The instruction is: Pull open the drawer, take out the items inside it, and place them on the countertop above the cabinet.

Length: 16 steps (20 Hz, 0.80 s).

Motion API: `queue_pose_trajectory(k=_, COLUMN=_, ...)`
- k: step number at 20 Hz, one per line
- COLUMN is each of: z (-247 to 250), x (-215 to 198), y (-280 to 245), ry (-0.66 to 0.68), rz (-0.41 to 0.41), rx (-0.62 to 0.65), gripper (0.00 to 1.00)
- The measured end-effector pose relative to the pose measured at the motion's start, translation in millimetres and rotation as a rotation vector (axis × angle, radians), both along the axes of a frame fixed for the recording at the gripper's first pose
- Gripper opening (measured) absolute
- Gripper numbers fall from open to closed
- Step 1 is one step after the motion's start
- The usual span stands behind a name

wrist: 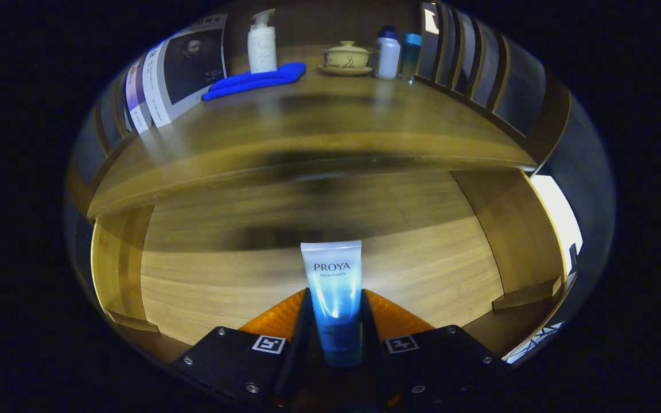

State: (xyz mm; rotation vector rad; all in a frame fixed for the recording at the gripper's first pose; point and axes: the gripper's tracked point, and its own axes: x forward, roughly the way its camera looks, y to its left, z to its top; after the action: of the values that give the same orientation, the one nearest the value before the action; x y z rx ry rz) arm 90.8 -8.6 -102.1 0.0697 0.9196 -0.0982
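A white-to-blue cosmetic tube (pixel 335 298) stands upright between my two fingers, and my gripper (pixel 335 321) is shut on its lower half. Beneath and beyond it lies the bare wooden floor of the open drawer (pixel 238 269), with the drawer's side walls to either side. Above and beyond the drawer runs the wooden countertop (pixel 307 129) of the cabinet, its front edge just past the tube's top.
At the back of the countertop stand a white pump bottle (pixel 261 46), a folded blue cloth (pixel 256 80), a yellow lidded cup on a saucer (pixel 346 56), a white bottle (pixel 388 53) and a teal bottle (pixel 410 54). Books (pixel 181 71) lean at the left. Slatted rails (pixel 468 63) border the right.
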Motion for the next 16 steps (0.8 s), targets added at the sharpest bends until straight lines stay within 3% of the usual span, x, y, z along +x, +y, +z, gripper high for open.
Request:
queue_pose_trajectory(k=10, z=64, x=-5, y=-35, ry=-0.145, rz=-0.14, rx=0.001, gripper=0.48)
queue_pose_trajectory(k=16, z=92, x=-3, y=-37, ry=-0.207, rz=-0.14, rx=-0.007, gripper=0.48)
